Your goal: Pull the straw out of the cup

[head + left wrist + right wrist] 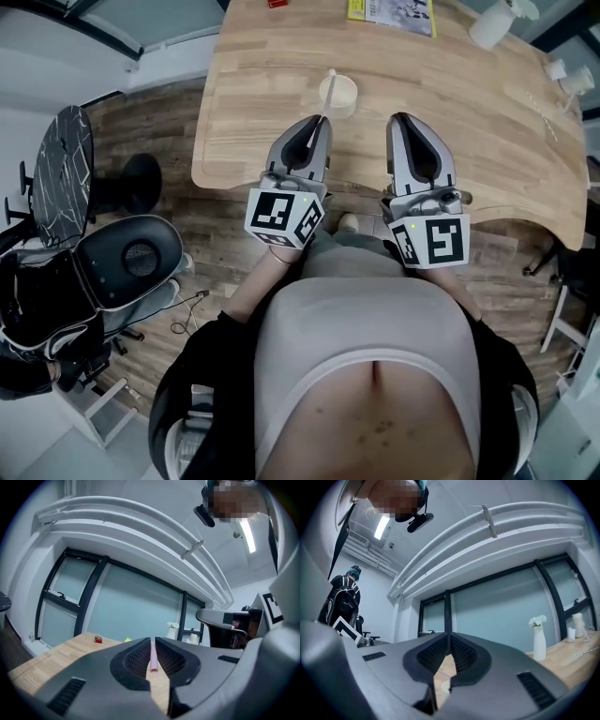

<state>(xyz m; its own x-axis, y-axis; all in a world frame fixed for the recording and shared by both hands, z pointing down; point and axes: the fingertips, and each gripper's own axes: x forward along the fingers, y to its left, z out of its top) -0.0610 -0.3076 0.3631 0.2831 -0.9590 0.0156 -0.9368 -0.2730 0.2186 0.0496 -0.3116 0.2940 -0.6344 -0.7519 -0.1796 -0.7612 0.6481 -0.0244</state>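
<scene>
My head camera looks steeply down, close above the left gripper and right gripper. Each gripper camera sits right behind its jaws, facing roughly level over the table ahead, which all views share.

- A light wooden worktop with a rounded edge spans the upper part of the head view.
- Dark wood-plank floor lies below it.
- A black-and-grey padded office chair stands on the floor at the left, beside a dark marble-patterned round panel.
- Tall frosted-glass windows in black frames fill the wall beyond the worktop.
- White curved ceiling beams run overhead.
- A long ceiling light strip is lit.
- A slim white vase of white flowers stands by the glass.
</scene>
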